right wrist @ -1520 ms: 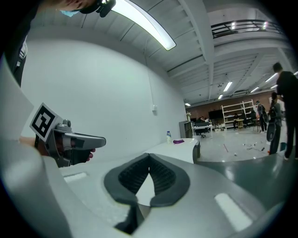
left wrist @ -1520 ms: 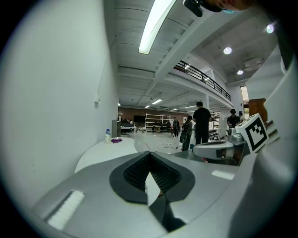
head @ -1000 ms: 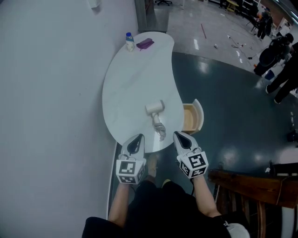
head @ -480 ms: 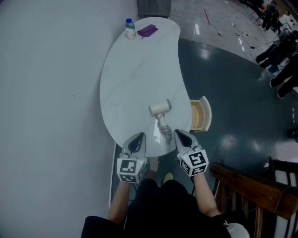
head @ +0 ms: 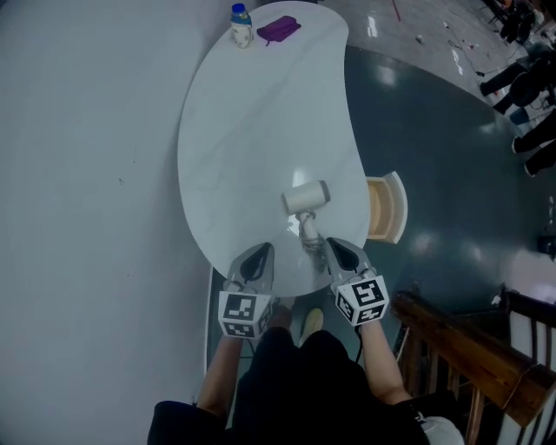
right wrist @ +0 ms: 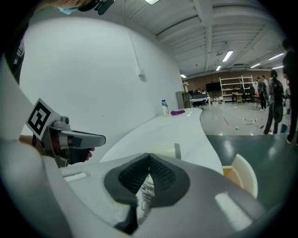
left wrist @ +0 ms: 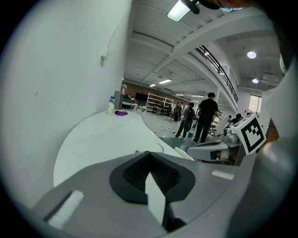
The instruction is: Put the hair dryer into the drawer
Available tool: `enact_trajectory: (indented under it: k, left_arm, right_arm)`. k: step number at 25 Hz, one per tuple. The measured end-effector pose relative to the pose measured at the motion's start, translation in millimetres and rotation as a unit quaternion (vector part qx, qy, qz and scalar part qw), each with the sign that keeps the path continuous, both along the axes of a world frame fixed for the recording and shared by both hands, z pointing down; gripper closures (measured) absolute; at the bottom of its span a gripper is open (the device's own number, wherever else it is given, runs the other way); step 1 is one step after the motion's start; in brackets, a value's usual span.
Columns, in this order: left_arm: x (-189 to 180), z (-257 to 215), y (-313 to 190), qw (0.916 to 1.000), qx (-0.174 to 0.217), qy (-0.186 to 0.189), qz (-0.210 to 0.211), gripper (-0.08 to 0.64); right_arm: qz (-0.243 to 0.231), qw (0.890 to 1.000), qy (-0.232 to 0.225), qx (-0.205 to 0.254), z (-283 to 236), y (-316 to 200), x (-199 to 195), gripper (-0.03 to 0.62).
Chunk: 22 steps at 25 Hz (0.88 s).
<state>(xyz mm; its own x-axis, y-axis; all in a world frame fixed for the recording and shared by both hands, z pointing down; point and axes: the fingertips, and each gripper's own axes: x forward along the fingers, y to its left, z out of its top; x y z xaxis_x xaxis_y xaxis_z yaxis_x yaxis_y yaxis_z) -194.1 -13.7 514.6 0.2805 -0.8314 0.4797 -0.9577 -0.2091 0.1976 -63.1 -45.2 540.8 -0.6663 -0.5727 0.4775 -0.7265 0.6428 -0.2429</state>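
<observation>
A white hair dryer point(head: 305, 198) lies on the near part of the white curved table point(head: 252, 130), its handle and bundled cord point(head: 309, 236) pointing toward me. The small drawer point(head: 387, 207) stands pulled open at the table's right edge, its wooden inside showing. My left gripper point(head: 261, 251) hovers at the near table edge, left of the cord, shut and empty. Just right of the cord is my right gripper point(head: 335, 246), also shut and empty. The right gripper view shows the dryer point(right wrist: 177, 150) past the shut tips point(right wrist: 149, 156) and the drawer point(right wrist: 238, 173) to the right.
A small bottle point(head: 240, 24) and a purple object point(head: 280, 29) sit at the table's far end. A white wall runs along the left. A wooden chair point(head: 469, 348) stands at my right. Several people point(left wrist: 205, 116) stand far off on the shiny floor.
Both grippers have sunk and moved forward over the near table edge, closer to the dryer's cord. The dryer and drawer have not moved. Both stay shut.
</observation>
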Motion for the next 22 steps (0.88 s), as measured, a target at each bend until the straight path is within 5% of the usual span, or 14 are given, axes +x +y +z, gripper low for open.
enact_trajectory:
  k: [13, 22]
  left_arm:
    - [-17.1, 32.1, -20.0, 0.9993, -0.035, 0.012, -0.003, 0.554]
    - [-29.0, 35.9, -31.1, 0.9986, -0.048, 0.021, -0.008, 0.554]
  right_arm:
    - [0.008, 0.998, 0.023, -0.062, 58.8, -30.5, -25.3, 0.551]
    - [-0.013, 0.991, 0.057, -0.122, 101.3, -36.1, -40.6, 0.36]
